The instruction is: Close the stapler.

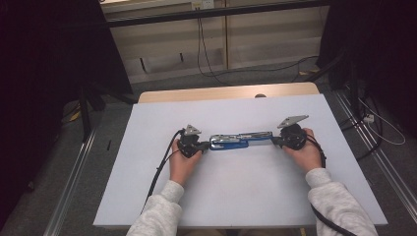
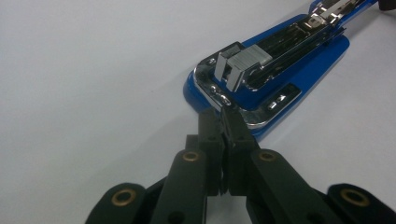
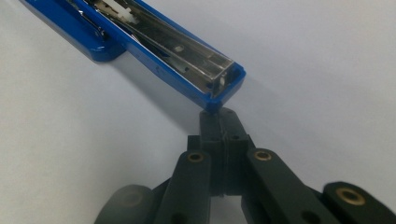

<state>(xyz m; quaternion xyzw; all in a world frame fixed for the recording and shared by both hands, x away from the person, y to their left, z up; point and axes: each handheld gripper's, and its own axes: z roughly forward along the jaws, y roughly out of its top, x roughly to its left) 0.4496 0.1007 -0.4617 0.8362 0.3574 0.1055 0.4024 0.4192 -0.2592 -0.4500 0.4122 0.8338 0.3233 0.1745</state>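
Across the middle of the white bench we see a blue stapler lying swung fully open, base and staple arm stretched out in one line, which we judge is so the magazine faces up for loading or checking. We have a gripper at each end: the left gripper is pinched closed on the chromed rim of the base, while the right gripper, jaws together, meets the arm's blue tip, though whether it grips we cannot tell. No brand or writing is legible.
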